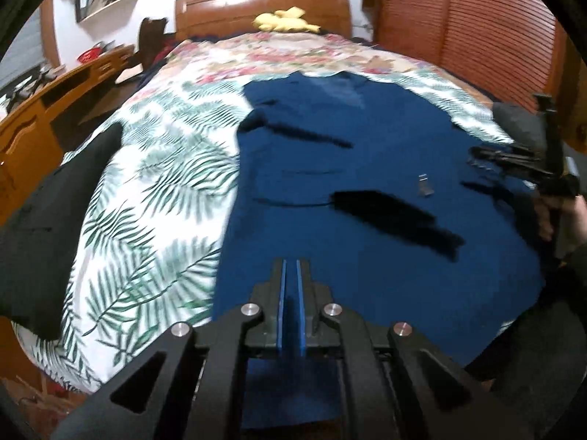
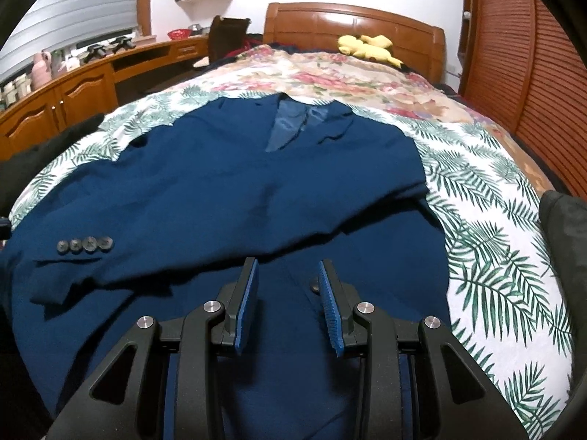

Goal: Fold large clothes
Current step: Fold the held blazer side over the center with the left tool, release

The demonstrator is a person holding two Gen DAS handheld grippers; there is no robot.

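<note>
Left wrist view: the left gripper (image 1: 291, 267) hangs over the near hem of a navy jacket (image 1: 367, 183), jaws drawn almost together with only a sliver of gap; I cannot tell whether any cloth is pinched between them. Right wrist view: the right gripper (image 2: 288, 275) has its jaws part open, empty, poised just above the jacket's (image 2: 238, 190) front near a dark button (image 2: 315, 287).

Location: the jacket lies flat on the bed (image 2: 495, 238), on a leaf-print cover, roughly central and slightly left of the bed's middle.

Orientation: collar (image 2: 293, 124) points to the far headboard (image 2: 352, 18), hem to the near edge, so the long axis runs near to far. One sleeve (image 2: 121, 256) is laid across the front toward the left, its cuff buttons (image 2: 84, 245) showing.

Risks, in my judgement: the crossed sleeve may slide off or bunch if the body is lifted unevenly. A pinch taking only the top layer would fold the front panel alone. The soft bed gives little resistance, so dragging could wrinkle both cover and jacket.
</note>
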